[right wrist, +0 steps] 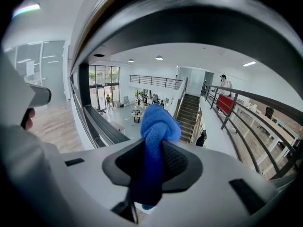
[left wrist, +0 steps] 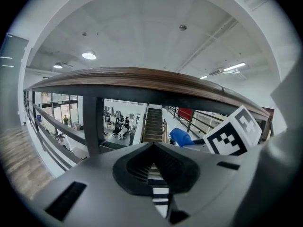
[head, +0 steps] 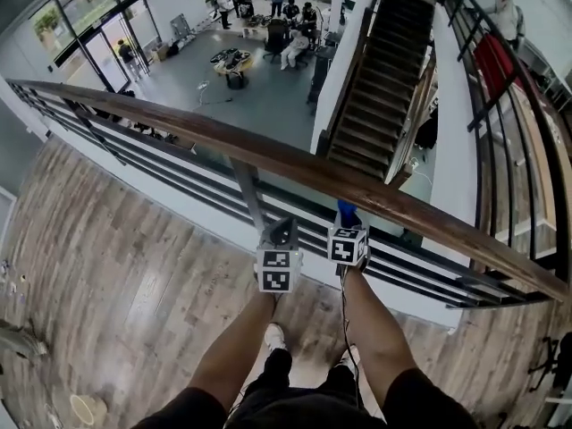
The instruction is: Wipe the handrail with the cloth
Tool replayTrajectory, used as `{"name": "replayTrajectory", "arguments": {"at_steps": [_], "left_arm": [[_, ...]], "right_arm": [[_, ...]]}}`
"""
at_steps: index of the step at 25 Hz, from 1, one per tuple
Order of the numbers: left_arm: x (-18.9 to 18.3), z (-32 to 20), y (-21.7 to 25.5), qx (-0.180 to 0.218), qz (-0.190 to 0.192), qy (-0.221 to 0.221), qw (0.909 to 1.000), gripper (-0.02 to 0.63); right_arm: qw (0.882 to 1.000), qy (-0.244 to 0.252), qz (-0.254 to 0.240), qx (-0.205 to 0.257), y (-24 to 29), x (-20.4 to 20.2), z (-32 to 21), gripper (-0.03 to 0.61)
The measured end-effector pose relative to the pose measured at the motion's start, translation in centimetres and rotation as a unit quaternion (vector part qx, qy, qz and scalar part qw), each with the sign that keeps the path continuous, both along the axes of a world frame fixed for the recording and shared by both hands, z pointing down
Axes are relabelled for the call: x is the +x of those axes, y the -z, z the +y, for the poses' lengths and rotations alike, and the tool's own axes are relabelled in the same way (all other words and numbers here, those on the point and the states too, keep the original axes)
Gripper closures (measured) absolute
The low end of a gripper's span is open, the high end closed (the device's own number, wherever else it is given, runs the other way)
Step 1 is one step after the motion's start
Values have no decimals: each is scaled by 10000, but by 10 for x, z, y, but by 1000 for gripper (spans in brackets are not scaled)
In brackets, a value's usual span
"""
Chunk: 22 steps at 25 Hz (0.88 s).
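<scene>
The blue cloth (right wrist: 156, 126) is bunched up, squeezed in the right gripper (right wrist: 151, 167), just under the long brown wooden handrail (head: 268, 155).

Handrail (head: 295, 166): right end cut by head view's edge; in right gripper view, blurred dark band across top, grain unreadable.
Cloth (right wrist: 158, 124): lower part hidden between right gripper (right wrist: 152, 163) jaws; from above, only blue tip shows just under handrail, rest behind gripper's marker cube (head: 348, 246).
Left gripper (left wrist: 152, 167): from above, jaw tips hidden behind own cube.
People (head: 290, 16) on lower floor beyond handrail: too small to tell apart.
Person's arms (head: 241, 347), near side of handrail: cut by bottom edge.
Round object (head: 88, 409) on floor, near side: kind unclear.
</scene>
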State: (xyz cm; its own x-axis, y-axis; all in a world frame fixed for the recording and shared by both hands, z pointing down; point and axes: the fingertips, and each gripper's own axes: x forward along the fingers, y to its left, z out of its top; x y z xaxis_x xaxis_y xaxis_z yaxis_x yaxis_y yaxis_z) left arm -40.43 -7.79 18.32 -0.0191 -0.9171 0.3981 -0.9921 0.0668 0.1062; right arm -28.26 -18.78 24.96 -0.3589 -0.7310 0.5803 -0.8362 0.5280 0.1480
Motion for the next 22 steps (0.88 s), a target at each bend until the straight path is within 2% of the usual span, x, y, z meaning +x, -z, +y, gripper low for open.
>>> {"name": "replayTrajectory", "arguments": {"at_steps": [13,22], "left_arm": [[166,-32,-2,-148,75,-842,9963,610],[296,-53,2,-243,15,-1342,9907,609]], "right_arm": [[9986,-529,62,-5,2,178,-3,474],[9953,-965,-19,6,4,317,-9,474]]}}
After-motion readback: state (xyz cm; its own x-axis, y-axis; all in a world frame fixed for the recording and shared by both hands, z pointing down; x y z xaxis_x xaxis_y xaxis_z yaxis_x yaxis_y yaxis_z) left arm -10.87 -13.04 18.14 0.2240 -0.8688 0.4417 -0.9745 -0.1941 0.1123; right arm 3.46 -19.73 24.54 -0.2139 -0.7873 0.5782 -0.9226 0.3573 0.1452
